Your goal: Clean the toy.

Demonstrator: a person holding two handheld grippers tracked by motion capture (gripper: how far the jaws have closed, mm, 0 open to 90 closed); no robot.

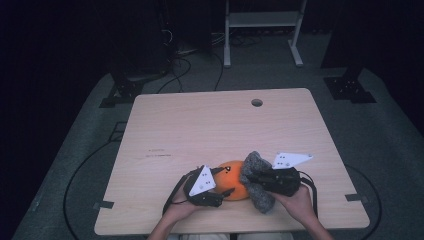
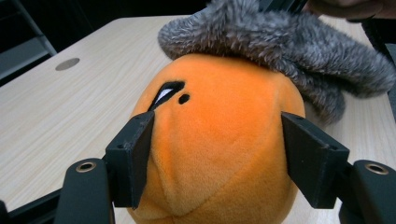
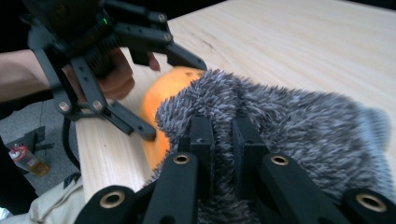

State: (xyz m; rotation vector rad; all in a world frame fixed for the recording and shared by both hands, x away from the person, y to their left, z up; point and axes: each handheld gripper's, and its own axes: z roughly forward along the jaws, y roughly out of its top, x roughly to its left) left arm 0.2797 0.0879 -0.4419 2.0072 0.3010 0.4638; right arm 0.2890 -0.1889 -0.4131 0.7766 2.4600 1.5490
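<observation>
A pale wooden surface (image 1: 200,130) stood in a dark room, with a round cable hole (image 1: 257,102) near its far edge and a white metal frame (image 1: 262,30) on the floor beyond. The orange plush toy (image 1: 233,181) lay near the person's edge of the surface, and everything else is placed from it.

In the high view, the left tongs (image 1: 227,191) came in from the left of the plush toy, held in the person's left hand (image 1: 181,205). In the left gripper view the two black jaws straddled the orange body, one on each flank; the left jaw lay against the fabric, while the right one sat just beside it, and whether it pressed I could not tell. The toy's small black eye markings (image 2: 170,92) faced up between the jaws, toward the far side.

The right tongs (image 3: 223,135) approached from the right of the plush toy, held in the right hand (image 1: 295,200). Their jaws were clenched close together on a grey furry cloth (image 1: 256,181), the pile bunched around them. That cloth was draped over the top and right side of the plush toy, touching it, and trailed down onto the surface toward the person's edge.
</observation>
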